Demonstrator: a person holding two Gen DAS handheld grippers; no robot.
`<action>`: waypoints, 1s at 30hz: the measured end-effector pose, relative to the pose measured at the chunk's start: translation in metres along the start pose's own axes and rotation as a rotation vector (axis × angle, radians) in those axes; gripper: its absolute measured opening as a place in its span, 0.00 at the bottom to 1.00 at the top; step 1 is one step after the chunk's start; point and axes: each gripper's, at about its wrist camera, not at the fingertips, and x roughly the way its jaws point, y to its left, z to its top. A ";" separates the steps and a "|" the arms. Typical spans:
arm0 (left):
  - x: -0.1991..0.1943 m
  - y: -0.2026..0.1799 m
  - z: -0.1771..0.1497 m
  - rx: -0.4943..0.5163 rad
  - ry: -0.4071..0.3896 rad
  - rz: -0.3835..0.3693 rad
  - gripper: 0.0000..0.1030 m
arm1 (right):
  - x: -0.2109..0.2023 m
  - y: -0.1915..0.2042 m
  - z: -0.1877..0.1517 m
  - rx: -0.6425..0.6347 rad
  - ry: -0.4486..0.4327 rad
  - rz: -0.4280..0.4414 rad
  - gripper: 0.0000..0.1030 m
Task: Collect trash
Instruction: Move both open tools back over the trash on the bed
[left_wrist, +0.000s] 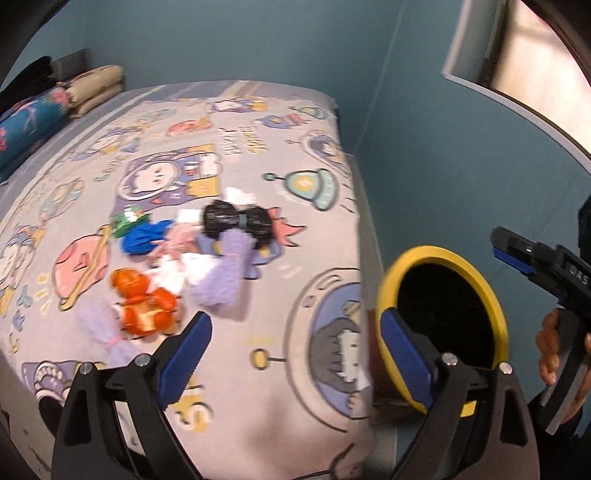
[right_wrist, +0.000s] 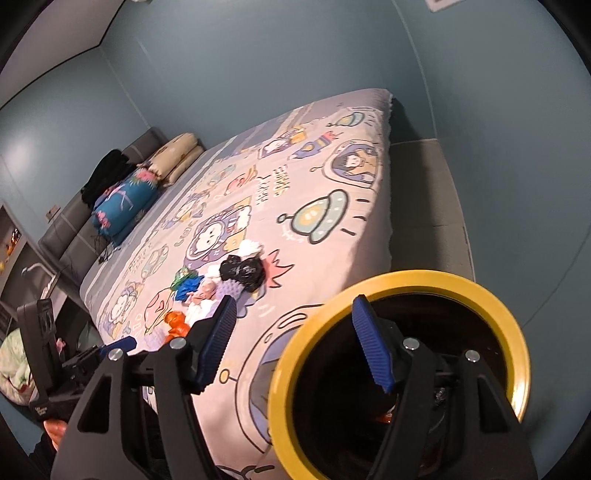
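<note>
A pile of trash lies on the cartoon-print bed (left_wrist: 258, 314): a black crumpled bag (left_wrist: 236, 219), a purple piece (left_wrist: 225, 273), orange wrappers (left_wrist: 144, 302), a blue scrap (left_wrist: 142, 238), a green scrap (left_wrist: 127, 218) and white tissue (left_wrist: 173, 273). The pile also shows in the right wrist view (right_wrist: 236, 273). A yellow-rimmed bin (left_wrist: 495, 306) with a dark inside stands beside the bed's right edge; it is close in the right wrist view (right_wrist: 406, 282). My left gripper (left_wrist: 295, 328) is open and empty above the bed. My right gripper (right_wrist: 293, 314) is open and empty over the bin's rim.
Pillows (left_wrist: 92, 88) and a blue floral bolster (left_wrist: 29, 118) lie at the bed's head. Blue walls surround the bed. A window (left_wrist: 535, 55) is at the upper right. A grey ledge (right_wrist: 424, 184) runs along the bed's far side.
</note>
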 end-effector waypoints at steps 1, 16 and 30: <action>-0.002 0.006 -0.001 -0.006 -0.007 0.021 0.87 | 0.002 0.004 0.000 -0.008 0.003 0.002 0.61; -0.020 0.081 -0.016 -0.103 -0.030 0.175 0.88 | 0.040 0.061 0.002 -0.120 0.078 0.026 0.62; -0.003 0.145 -0.042 -0.217 0.010 0.253 0.88 | 0.105 0.105 -0.005 -0.181 0.191 0.034 0.62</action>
